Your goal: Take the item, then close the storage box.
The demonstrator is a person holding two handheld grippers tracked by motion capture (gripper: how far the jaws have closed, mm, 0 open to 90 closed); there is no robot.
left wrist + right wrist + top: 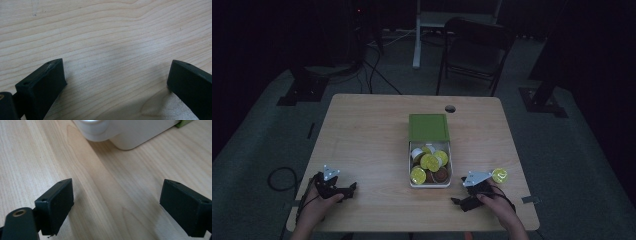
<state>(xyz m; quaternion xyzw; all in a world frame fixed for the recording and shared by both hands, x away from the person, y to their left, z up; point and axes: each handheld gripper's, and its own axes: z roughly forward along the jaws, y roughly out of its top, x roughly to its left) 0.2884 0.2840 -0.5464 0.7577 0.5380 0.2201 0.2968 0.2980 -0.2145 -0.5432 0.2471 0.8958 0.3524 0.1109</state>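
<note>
Landmark taken as the white box (430,183) of capsules near the middle of the wooden table (367,135), its green lid (428,126) slid back over the far half. Well to the left of the box, near the table's front left corner: left gripper (350,188) held in a hand, resting low over the wood, tips pointing toward the box. In the left gripper view (115,82), jaws standing wide apart, bare wood grain alone between them, nothing gripped or touched. Inside the open near half of the box: a heap of round capsules (430,162), mostly yellow-topped, one brown at the front right, one white at the back left. Just right of the box's front right corner: right gripper (458,202) held low in the other hand, tips aimed left along the front of the box. In the right gripper view (116,200), jaws spread wide, nothing clamped, bare table between them; rounded white corner of the box (130,135) ahead of the jaws, clear of both pads. Further right of the box, just beyond the grey plate on the right gripper: a single yellow capsule (499,175) lying on the table, behind that gripper's body and well outside its jaws, untouched.
</note>
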